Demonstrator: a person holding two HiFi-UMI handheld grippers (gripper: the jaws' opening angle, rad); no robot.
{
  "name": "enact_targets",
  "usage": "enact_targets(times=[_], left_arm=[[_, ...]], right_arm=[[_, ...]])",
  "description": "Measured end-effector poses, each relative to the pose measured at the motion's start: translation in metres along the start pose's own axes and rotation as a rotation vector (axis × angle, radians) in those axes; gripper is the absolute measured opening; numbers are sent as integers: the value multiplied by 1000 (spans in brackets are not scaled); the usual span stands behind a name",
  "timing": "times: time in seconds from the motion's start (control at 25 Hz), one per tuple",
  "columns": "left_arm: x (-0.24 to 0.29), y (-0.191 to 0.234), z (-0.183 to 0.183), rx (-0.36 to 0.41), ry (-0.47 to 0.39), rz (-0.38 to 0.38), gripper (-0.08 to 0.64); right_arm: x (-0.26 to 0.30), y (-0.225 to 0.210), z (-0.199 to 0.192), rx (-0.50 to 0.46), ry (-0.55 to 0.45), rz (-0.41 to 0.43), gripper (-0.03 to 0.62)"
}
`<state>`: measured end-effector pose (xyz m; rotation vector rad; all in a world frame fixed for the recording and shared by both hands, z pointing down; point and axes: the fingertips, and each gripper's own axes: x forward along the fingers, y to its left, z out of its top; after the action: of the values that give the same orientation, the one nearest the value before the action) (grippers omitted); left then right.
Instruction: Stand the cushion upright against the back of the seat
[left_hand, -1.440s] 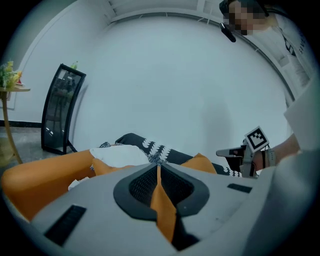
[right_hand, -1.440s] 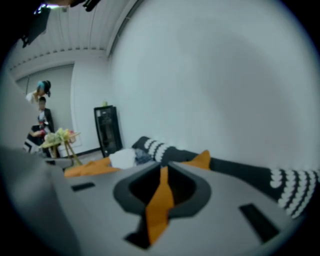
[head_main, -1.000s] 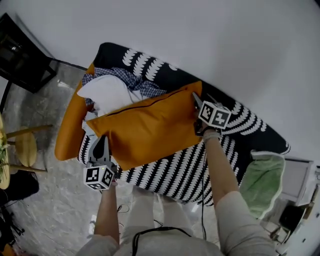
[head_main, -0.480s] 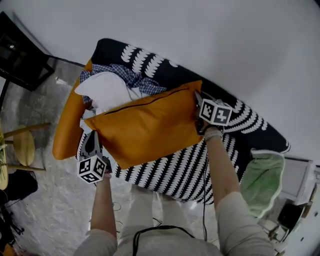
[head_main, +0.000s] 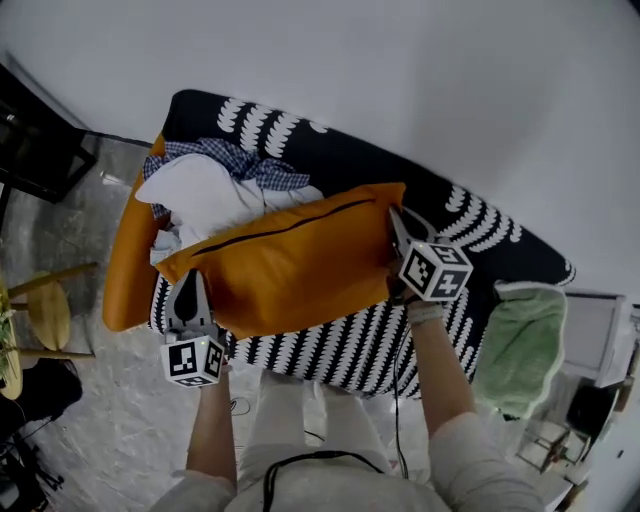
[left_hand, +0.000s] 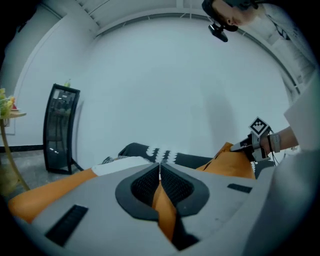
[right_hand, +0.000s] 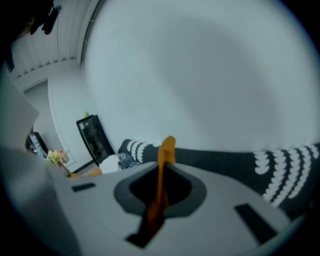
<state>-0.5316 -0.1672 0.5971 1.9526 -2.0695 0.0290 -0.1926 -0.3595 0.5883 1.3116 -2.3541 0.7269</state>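
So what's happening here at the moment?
A person has a gripper in each hand on the orange cushion. The left gripper is shut on its near left corner. The right gripper has just been closing its jaws and now pinches fabric at the right end. The cushion is held over the patterned sofa, not yet upright against the backrest. Clothes are piled at the sofa's left end.
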Motion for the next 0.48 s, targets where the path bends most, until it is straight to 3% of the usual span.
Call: enact_targets(times=[0.32,0.48], left_arm=[[35,-139,51,53,-72,-360,31],[38,-203,48,66,-30,-506,31]], right_arm=[[-92,25,7,59,-142,-21,29],[-138,27,26,13,-232,-83,29]])
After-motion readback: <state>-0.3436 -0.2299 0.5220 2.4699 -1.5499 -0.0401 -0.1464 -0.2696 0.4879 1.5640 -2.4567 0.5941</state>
